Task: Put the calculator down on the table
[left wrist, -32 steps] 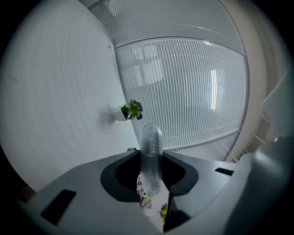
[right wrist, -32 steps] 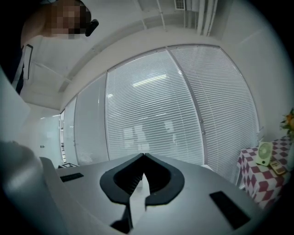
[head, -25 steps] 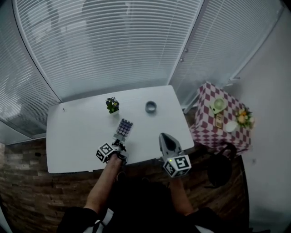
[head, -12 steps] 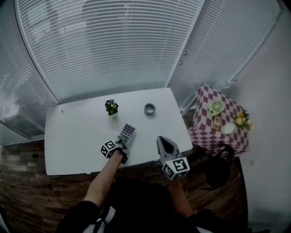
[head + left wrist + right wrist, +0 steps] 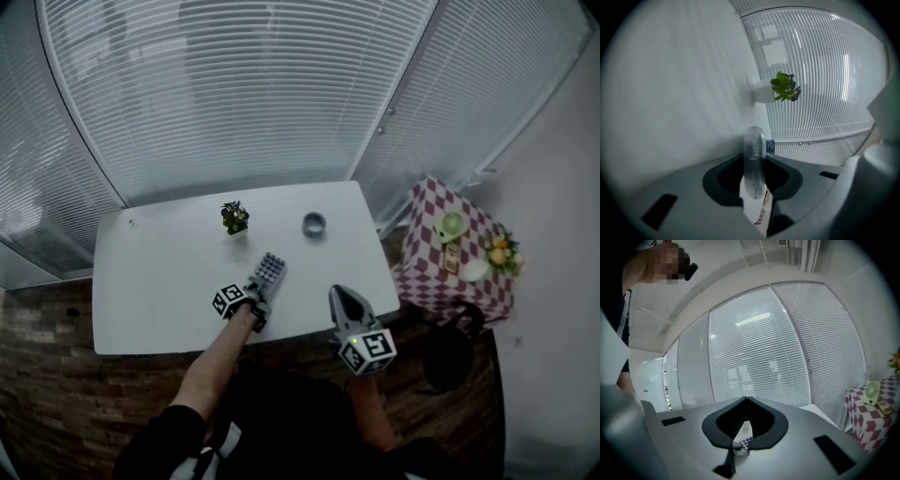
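Note:
The calculator [image 5: 270, 270], grey with purple keys, is low over the front middle of the white table [image 5: 159, 281], and my left gripper [image 5: 254, 287] is shut on its near end. Whether it touches the tabletop I cannot tell. In the left gripper view the calculator [image 5: 754, 140] stands edge-on, pinched between the jaws of the left gripper [image 5: 754, 165]. My right gripper [image 5: 348, 302] hovers at the table's front edge to the right, shut and holding nothing. In the right gripper view its jaws meet at the tips of the right gripper [image 5: 746, 398], and part of the calculator [image 5: 743, 443] shows below them.
A small potted plant [image 5: 234, 217] and a grey ring [image 5: 313, 224] stand at the back of the table. A checkered side table [image 5: 433, 258] with small items is at the right, with a dark bag [image 5: 454, 349] on the floor. Blinds cover the windows behind.
My left gripper has come down toward the tabletop with the calculator still in it. The right gripper has stayed where it was.

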Available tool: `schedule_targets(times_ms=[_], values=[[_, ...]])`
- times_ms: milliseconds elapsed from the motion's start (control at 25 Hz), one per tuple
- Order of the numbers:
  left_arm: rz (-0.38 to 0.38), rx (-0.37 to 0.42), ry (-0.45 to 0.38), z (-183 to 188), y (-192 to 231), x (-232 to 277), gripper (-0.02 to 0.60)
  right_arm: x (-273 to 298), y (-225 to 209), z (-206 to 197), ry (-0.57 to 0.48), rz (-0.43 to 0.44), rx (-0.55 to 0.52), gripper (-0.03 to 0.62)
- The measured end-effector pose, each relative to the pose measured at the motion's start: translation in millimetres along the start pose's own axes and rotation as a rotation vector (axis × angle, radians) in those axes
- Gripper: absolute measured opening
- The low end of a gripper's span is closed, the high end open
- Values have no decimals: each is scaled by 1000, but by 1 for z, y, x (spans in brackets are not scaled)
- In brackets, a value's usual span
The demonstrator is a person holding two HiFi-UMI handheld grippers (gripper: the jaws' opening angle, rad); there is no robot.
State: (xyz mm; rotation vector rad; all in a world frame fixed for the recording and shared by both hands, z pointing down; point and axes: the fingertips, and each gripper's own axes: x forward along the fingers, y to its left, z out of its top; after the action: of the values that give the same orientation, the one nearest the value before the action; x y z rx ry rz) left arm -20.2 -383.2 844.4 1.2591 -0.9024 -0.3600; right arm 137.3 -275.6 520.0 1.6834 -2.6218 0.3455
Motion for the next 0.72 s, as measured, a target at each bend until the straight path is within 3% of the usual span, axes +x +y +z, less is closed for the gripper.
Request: schedule_targets(times_ms=[160,360,520,600,640,720], values=[[11,-34,36,-1,4,3,101,3,4,-3,4,15,35,6],[88,-43,41,-2,10,3,104,3,0,0,-3,17,106,6],[195,30,47,2,11,-1,122,3,0,0,-14,30,133,6],[222,68,50,2,6,-1,179,4,0,-1,-13,36,145,6],[225,65,50,2,3,-2,237,4,0,-2,-12,38,150,6],[235,42,47,0,2,-4,259,4,2,-2,-11,40,152,6]])
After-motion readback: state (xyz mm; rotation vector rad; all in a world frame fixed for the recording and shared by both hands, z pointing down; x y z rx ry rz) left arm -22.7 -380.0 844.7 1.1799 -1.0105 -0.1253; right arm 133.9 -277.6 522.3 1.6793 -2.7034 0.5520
